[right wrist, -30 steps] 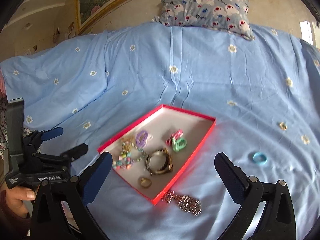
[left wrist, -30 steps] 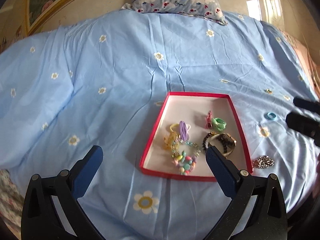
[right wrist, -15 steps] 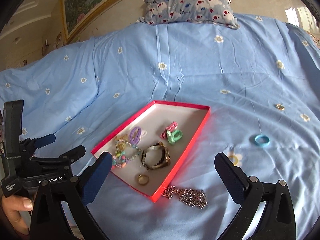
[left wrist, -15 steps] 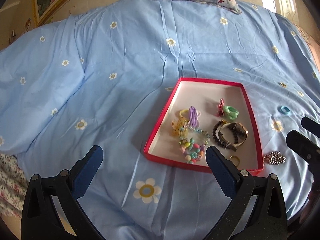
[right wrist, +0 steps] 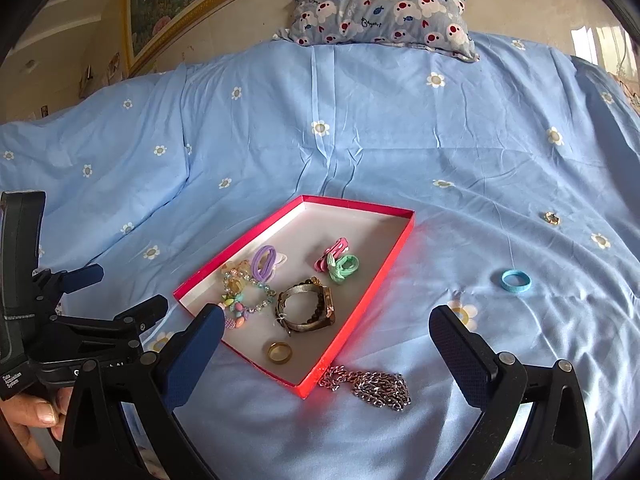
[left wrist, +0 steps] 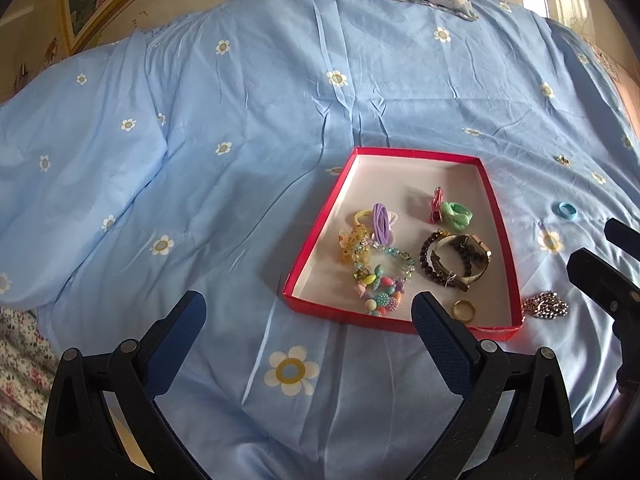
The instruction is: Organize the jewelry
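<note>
A red-rimmed tray [left wrist: 320, 224] [right wrist: 392, 264] lies on the blue bedspread. It holds hair ties, beaded bracelets, a watch [right wrist: 308, 308] and a gold ring [right wrist: 279, 353]. A silver chain [right wrist: 372, 386] [left wrist: 546, 306] lies on the sheet at the tray's near right corner. A blue ring [right wrist: 516, 280] [left wrist: 564, 211] and a small gold piece [right wrist: 552, 218] lie further right. My left gripper [left wrist: 308, 332] is open and empty, held near the tray's front edge. My right gripper [right wrist: 326, 344] is open and empty, above the tray's near corner and the chain.
A patterned pillow [right wrist: 384, 12] lies at the head of the bed. A framed picture [right wrist: 168, 4] hangs on the wall at back left. The left gripper's body [right wrist: 60, 320] and a hand show at the left of the right wrist view.
Both cameras have pulled back and tilted, so the tray and chain sit a little further ahead in view. Both grippers stay open. No object has moved.
</note>
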Available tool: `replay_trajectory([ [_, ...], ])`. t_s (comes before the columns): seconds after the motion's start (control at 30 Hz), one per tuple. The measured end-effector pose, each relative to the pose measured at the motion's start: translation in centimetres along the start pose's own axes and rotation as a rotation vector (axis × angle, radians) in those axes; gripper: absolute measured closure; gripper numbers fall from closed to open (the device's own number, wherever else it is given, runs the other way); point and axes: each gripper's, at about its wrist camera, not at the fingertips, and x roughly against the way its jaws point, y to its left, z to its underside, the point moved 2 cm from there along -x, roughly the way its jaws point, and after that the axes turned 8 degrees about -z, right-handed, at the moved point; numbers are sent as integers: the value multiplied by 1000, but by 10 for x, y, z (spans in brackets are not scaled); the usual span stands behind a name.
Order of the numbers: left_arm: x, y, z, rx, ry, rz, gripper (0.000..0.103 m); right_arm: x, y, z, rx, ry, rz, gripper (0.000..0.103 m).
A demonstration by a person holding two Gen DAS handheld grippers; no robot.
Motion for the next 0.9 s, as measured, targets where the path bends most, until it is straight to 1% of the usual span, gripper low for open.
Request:
replay_trajectory([
  [0.17, 9, 6, -5, 31, -19, 34, 0, 6, 9, -6, 31, -16, 13, 0],
  [0.33, 12, 10, -7, 45, -30, 42, 0, 6, 16, -7, 58, -16, 15, 0],
  [0.6, 7, 12, -6, 59, -4, 62, 0, 2, 15, -6, 46, 1, 10, 0],
  [0.9, 7, 12, -5, 63, -9, 64, 0, -2, 15, -3, 44, 13, 7, 0],
])
